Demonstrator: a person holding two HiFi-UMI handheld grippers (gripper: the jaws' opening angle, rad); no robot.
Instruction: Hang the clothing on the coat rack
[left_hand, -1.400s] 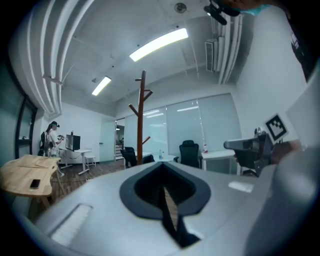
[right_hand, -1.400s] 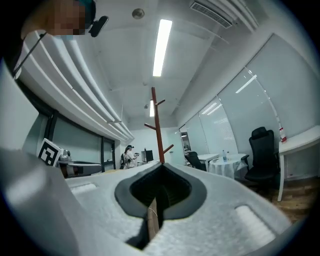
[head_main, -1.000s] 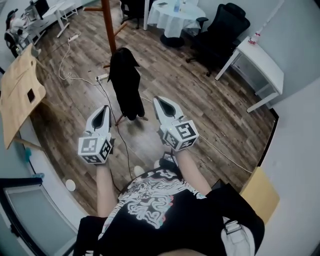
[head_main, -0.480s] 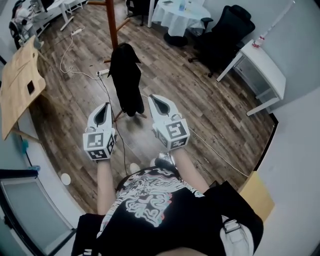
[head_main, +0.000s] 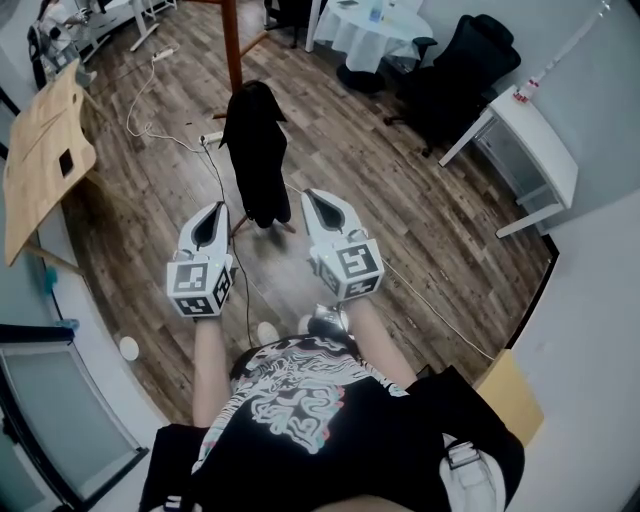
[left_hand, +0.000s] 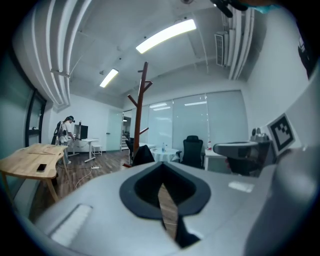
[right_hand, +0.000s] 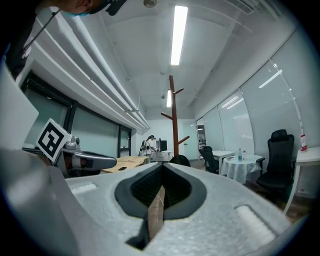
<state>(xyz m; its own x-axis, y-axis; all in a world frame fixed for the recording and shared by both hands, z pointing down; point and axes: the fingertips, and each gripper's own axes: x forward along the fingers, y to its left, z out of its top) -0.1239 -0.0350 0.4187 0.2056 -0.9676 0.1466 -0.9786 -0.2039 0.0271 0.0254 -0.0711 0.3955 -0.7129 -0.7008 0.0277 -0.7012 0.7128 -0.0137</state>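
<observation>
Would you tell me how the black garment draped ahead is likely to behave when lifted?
The black garment hangs limp in a long drape, so it will probably be floppy and sag from a single pinch. It looks like plain cloth, so it is likely light for its size. Its hanging length may swing as it lifts.

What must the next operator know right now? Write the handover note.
Left gripper: shut, empty.
Right gripper: shut, empty. Both are held side by side, pointing ahead.
Black garment: draped over a support with wooden legs, on the floor just beyond the grippers, untouched.
Coat rack: brown wooden pole behind the garment; its branches look bare in both gripper views.
Done: nothing.
Left: grasp the garment, carry it to the rack, hang it on a branch.
</observation>
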